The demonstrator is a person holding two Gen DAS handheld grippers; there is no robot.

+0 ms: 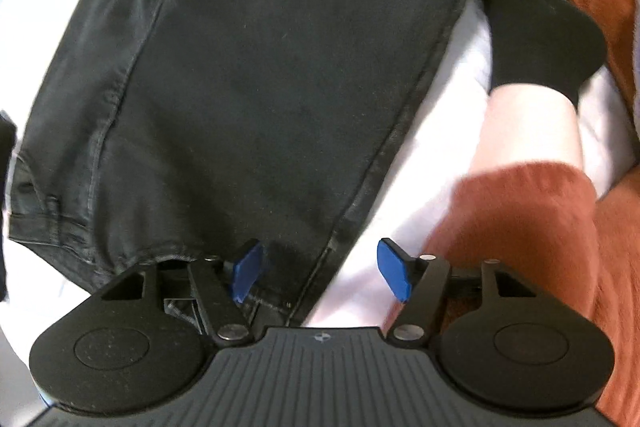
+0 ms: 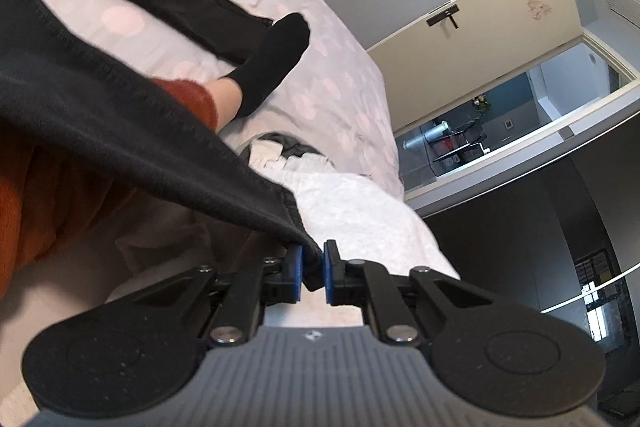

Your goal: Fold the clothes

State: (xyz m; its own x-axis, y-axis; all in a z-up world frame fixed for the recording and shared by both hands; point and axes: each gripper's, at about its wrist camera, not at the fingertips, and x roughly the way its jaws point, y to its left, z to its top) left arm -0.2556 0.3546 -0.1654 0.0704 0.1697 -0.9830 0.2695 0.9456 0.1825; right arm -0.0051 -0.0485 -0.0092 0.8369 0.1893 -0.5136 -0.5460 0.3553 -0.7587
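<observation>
Black jeans [image 1: 256, 75] spread flat on white bedsheet [image 1: 448, 155]. Left gripper [image 1: 322, 269] spread wide over the jeans' edge, gripping nothing. Right gripper [image 2: 311, 273] pinched on lifted hem [image 2: 292, 217].

Bare sheet [image 1: 400, 195] between jeans [image 1: 260, 87] and socked foot [image 1: 536, 39] — passable.

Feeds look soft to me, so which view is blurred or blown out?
Left wrist: bedsheet overexposed to blank white, rust sleeve motion-smeared, black trousers fairly sharp. Right wrist: near black fabric blurred, doorway bowed by the fisheye.
</observation>
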